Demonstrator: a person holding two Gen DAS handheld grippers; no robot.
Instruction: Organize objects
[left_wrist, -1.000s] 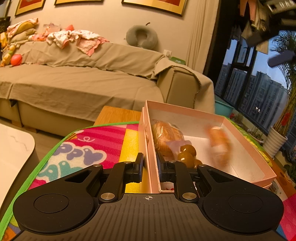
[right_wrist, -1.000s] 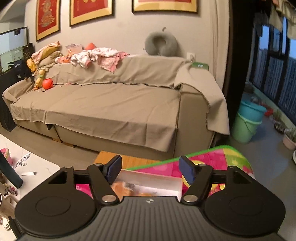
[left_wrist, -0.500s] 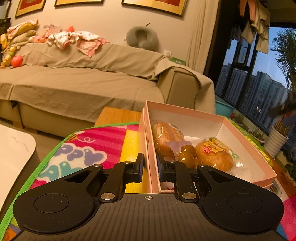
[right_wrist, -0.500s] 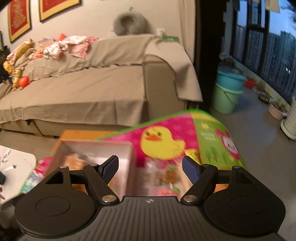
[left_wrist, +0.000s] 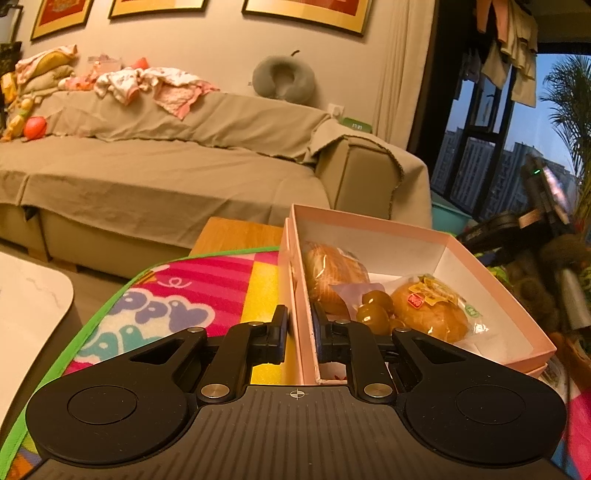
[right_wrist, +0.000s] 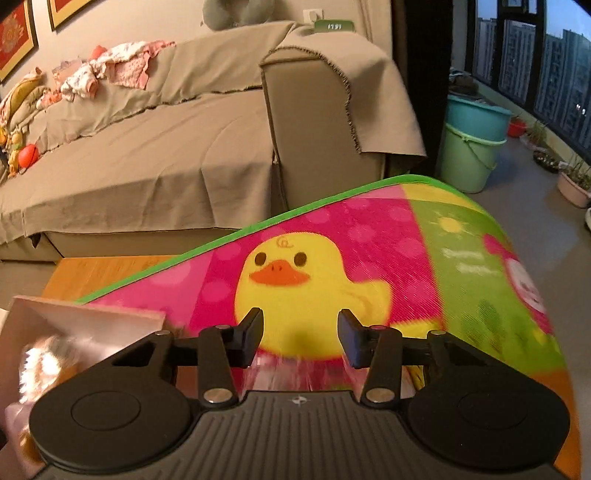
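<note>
Left wrist: left gripper (left_wrist: 298, 330) is clamped on the near-left wall of the pink box (left_wrist: 498, 291), one finger outside, one inside. Box sits on the colourful play mat (left_wrist: 207, 291) over a wooden table (left_wrist: 236, 232). Inside the box: wrapped bun (left_wrist: 334, 273) at the far left, second wrapped bun (left_wrist: 430, 310) to its right, a few brown-green round pieces (left_wrist: 375, 308) between them. Sofa (left_wrist: 166, 177) behind.

Right wrist: right gripper (right_wrist: 301, 338) hovers over the mat's yellow duck print (right_wrist: 299, 280), jaws partly apart and just been closing; something blurred and translucent sits below them, can't tell if it's gripped. Pink box corner (right_wrist: 88, 321) at lower left, blurred
</note>
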